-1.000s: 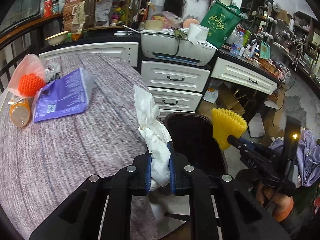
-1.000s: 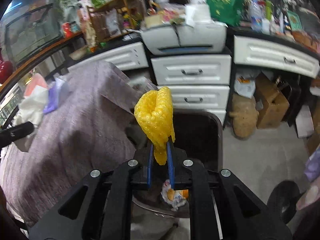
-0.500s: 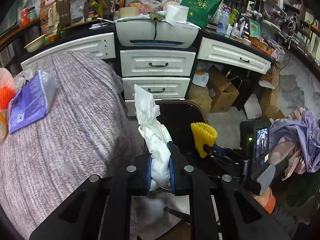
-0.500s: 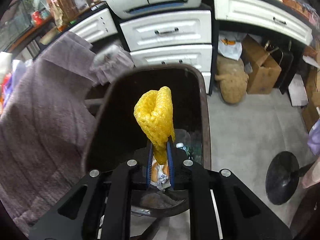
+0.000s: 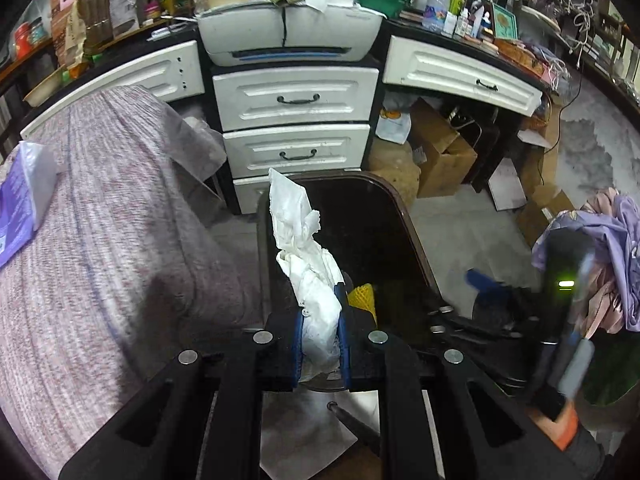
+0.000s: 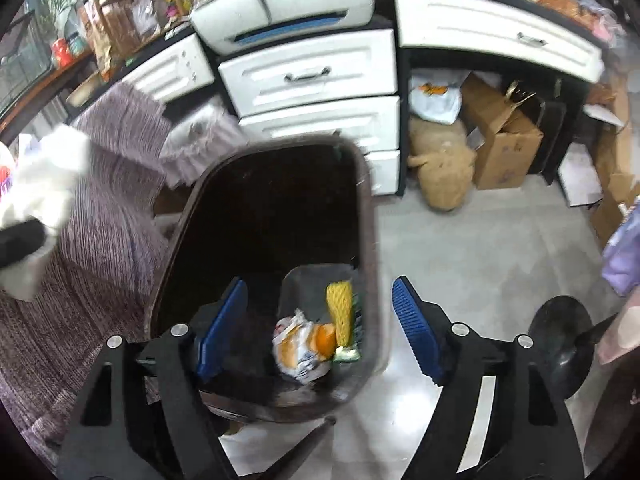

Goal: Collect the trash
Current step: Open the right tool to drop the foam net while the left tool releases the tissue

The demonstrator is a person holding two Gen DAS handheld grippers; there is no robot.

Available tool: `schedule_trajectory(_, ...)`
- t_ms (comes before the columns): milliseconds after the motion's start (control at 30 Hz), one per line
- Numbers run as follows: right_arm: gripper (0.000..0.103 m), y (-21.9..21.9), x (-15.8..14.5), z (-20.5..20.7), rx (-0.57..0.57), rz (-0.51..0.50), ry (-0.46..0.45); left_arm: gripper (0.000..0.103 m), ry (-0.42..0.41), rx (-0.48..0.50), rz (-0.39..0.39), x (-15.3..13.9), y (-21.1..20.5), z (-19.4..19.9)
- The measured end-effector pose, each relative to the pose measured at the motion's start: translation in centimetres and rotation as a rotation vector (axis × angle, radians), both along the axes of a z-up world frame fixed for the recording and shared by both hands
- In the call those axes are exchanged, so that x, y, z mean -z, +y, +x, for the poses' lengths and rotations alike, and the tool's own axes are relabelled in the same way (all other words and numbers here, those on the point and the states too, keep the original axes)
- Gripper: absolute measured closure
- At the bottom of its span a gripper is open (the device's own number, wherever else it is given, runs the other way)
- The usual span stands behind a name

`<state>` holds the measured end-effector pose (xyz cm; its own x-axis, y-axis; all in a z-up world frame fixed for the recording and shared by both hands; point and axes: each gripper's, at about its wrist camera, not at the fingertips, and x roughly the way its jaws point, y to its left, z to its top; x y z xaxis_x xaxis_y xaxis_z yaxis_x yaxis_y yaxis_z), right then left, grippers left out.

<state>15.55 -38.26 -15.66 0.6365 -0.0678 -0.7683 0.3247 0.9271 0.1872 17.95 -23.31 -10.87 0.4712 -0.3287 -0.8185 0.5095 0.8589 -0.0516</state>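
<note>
My left gripper (image 5: 320, 340) is shut on a crumpled white tissue (image 5: 308, 264) and holds it over the near rim of the dark trash bin (image 5: 404, 216). My right gripper (image 6: 320, 320) is open and empty above the same bin (image 6: 372, 240). The yellow foam net (image 6: 340, 312) lies at the bin's bottom beside an orange and white wrapper (image 6: 300, 344). The yellow net also shows in the left wrist view (image 5: 362, 300) behind the tissue. The tissue shows blurred at the left edge of the right wrist view (image 6: 40, 200).
A table under a purple-grey cloth (image 5: 100, 260) stands left of the bin, with a purple packet (image 5: 20, 208) on it. White drawers (image 5: 296, 120) and a printer (image 5: 288, 36) stand behind. Cardboard boxes (image 6: 500, 140) and a black round stand base (image 6: 568, 344) are on the floor at right.
My right gripper has opened and the yellow foam net has dropped into the bin. My left gripper has moved right with the tissue, over the bin.
</note>
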Motion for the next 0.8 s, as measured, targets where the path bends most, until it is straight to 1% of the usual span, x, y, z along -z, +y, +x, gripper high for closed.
schedule_trajectory(133,0.027,-2.1,-1.6,-2.0,0.077,-0.012,-0.043,0.089,0.018,0.021,0.020,1.0,-1.4,0.3)
schedule_trajectory(300,0.025,-3.7,-3.1,-4.0,0.155,0.003,-0.091,0.089,0.047,0.039,0.045,2.3,-3.0,0.8)
schedule_trajectory(433,0.024,-3.6,-3.8,-4.6,0.171,-0.003,-0.123,0.089,0.061,0.050,0.071,3.3,-4.0,1.1)
schedule_trajectory(567,0.019,-3.7,-4.4,-5.3,0.197,0.015,-0.158,0.089,0.082,0.068,0.092,4.3,-4.9,1.5)
schedule_trajectory(800,0.018,-3.6,-4.6,-5.3,0.195,0.002,-0.160,0.087,0.119,0.100,0.132,5.9,-6.0,1.5)
